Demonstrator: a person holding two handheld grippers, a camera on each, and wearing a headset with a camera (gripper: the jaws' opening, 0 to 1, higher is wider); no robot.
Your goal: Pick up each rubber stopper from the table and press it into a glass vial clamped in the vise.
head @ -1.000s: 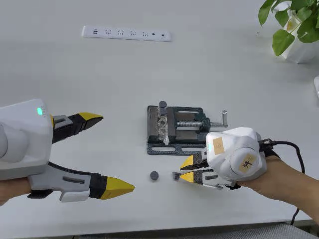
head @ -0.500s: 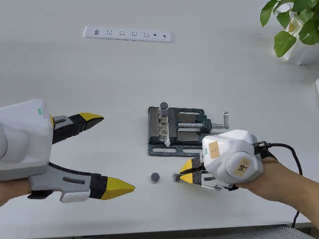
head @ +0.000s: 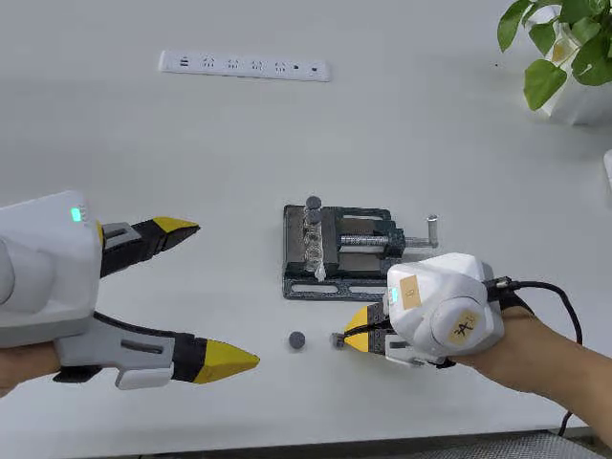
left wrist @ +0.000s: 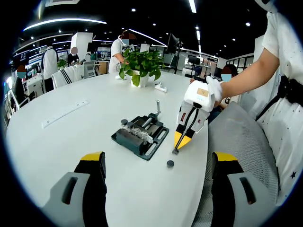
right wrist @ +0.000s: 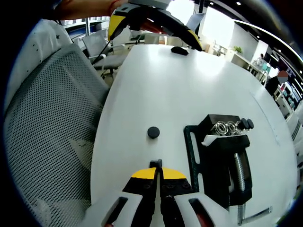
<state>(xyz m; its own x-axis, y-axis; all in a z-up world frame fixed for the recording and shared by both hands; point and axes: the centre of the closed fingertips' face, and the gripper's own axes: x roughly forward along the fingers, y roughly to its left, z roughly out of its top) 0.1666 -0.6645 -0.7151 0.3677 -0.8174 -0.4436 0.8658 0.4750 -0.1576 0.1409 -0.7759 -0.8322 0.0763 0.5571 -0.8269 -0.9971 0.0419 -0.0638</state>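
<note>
- Right gripper [head: 351, 334] is pinched closed around a small rubber stopper [head: 337, 338], low on the table [head: 191, 143], seemingly for lifting.
- A second stopper [head: 297, 338] lies just beside; vials [head: 312, 239] are clamped in the vise [head: 359, 256] nearby.
- Left gripper [head: 227, 294] is held wide open, well apart.
</note>
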